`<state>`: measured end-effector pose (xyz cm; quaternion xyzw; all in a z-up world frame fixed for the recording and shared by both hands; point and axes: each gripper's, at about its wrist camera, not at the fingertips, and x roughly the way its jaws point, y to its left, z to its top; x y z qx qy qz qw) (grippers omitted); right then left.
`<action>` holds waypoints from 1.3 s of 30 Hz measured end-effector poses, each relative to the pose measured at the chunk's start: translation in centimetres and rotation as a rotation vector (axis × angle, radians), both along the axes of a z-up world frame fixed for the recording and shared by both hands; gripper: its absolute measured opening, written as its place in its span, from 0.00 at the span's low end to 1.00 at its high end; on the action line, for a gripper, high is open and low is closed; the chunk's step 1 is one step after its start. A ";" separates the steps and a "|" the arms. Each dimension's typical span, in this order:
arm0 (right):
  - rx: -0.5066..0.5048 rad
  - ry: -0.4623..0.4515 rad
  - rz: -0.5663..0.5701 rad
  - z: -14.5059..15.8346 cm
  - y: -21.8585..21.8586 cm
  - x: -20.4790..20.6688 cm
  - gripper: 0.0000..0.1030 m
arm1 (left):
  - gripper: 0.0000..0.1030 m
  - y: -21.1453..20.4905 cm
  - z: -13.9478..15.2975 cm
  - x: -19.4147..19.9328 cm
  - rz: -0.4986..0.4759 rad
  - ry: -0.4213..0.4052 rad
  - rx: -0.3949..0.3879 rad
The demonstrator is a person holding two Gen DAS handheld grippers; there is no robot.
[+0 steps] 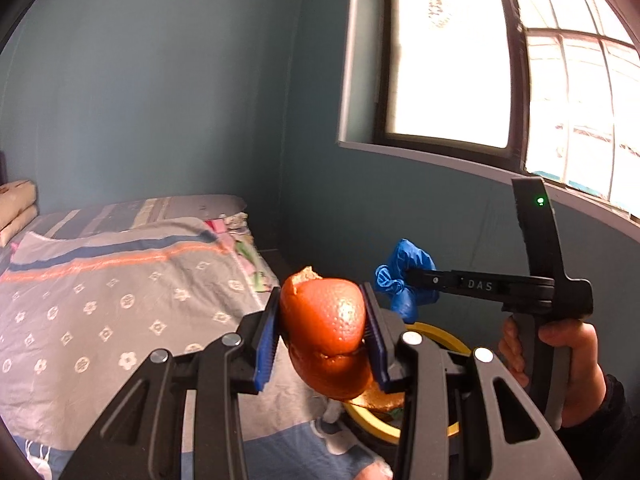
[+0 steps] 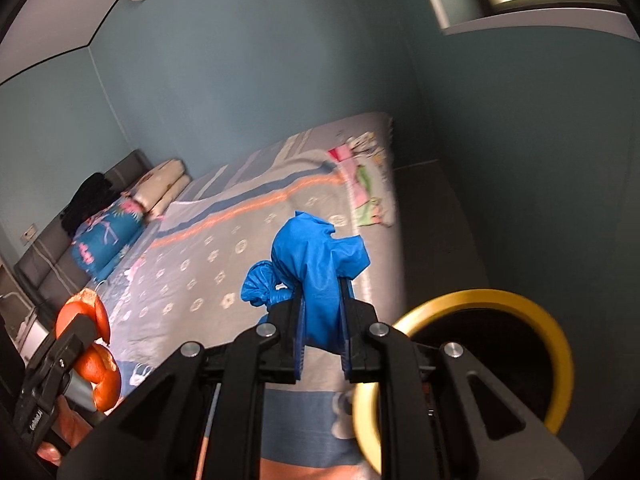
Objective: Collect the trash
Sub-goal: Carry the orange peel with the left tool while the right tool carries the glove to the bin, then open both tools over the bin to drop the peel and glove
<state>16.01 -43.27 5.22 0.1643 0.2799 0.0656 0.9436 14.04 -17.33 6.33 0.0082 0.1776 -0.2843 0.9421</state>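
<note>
My left gripper (image 1: 324, 336) is shut on an orange peel (image 1: 328, 332), held up in the air beside the bed. The peel also shows at the lower left of the right wrist view (image 2: 90, 344). My right gripper (image 2: 322, 320) is shut on a crumpled blue glove (image 2: 316, 264), which also shows in the left wrist view (image 1: 400, 276) to the right of the peel. A black bin with a yellow rim (image 2: 532, 312) stands on the floor below and to the right of both grippers; in the left wrist view its rim (image 1: 440, 330) shows behind the peel.
A bed with a grey flower-patterned cover (image 1: 120, 300) fills the left side, with pillows (image 2: 160, 192) at its head. Blue-green walls and a window (image 1: 448, 60) stand ahead and to the right. A strip of dark floor (image 2: 432, 220) runs between bed and wall.
</note>
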 end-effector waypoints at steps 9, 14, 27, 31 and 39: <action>-0.033 -0.014 -0.136 -1.7 -4.9 -3.9 0.13 | 0.35 -5.6 -1.6 1.2 -0.074 0.018 0.029; -0.028 0.013 -0.181 -3.3 -7.3 -3.6 0.13 | 0.35 -8.4 -3.9 2.9 -0.107 0.056 0.041; 0.043 0.142 -0.258 -9.6 -11.9 -1.4 0.13 | 0.35 -14.7 -11.5 8.3 -0.139 0.232 0.072; 0.050 0.172 -0.266 -11.1 -12.5 -1.2 0.14 | 0.35 -16.0 -13.0 9.1 -0.142 0.263 0.097; 0.073 0.198 -0.266 -12.3 -13.1 -1.1 0.17 | 0.40 -16.0 -14.9 10.9 -0.127 0.376 0.081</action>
